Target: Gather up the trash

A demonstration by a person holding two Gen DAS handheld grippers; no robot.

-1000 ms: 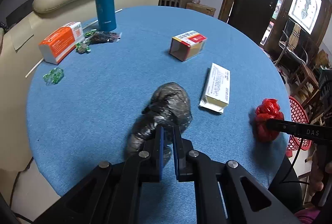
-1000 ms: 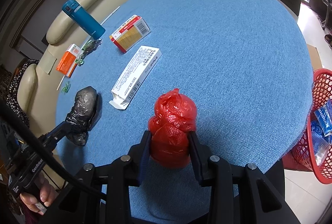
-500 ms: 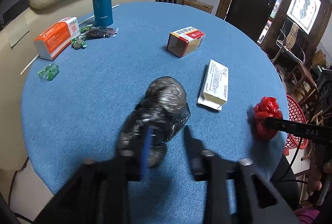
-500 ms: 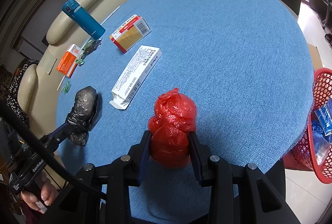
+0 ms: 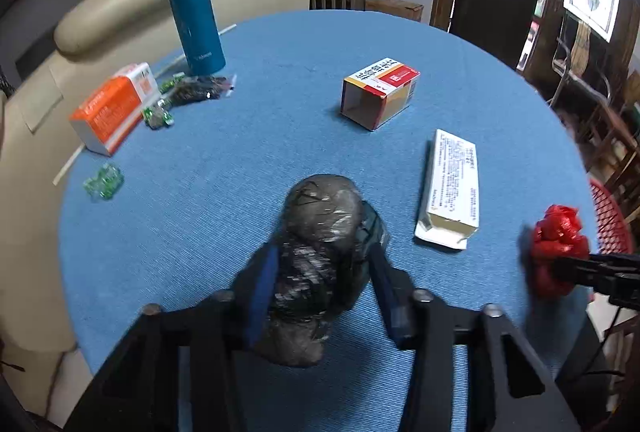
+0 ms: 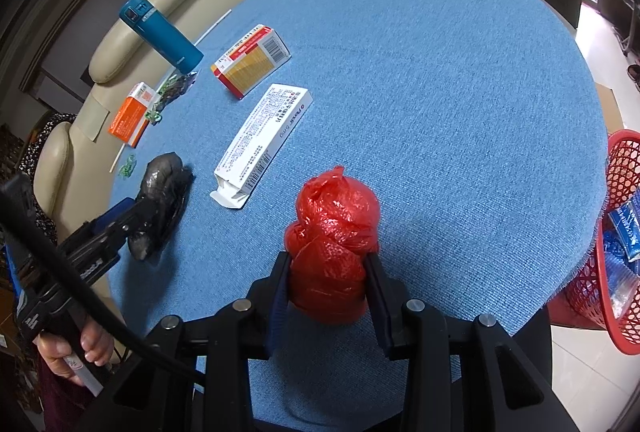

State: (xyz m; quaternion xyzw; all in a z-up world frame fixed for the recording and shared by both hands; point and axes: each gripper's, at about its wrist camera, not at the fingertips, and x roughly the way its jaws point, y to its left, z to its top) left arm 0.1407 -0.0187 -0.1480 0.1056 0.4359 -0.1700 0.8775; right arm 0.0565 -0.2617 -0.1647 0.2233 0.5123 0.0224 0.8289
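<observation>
Having spread wide from near-closed, the left gripper (image 5: 320, 272) now straddles the black bag (image 5: 320, 256), ready to pinch, while the right gripper (image 6: 326, 272) still pinches the red bag (image 6: 332, 244) toward the basket (image 6: 616, 232) at three o'clock.

Left gripper (image 5: 324, 276): jaws, nearly closed one second ago, now spread wide and advanced to straddle black trash bag (image 5: 320, 240), one finger on each flank. Whether pads touch bag: cannot tell. Left wrist view now closer to worktop (image 5: 280, 71); bag fills more of view.
</observation>
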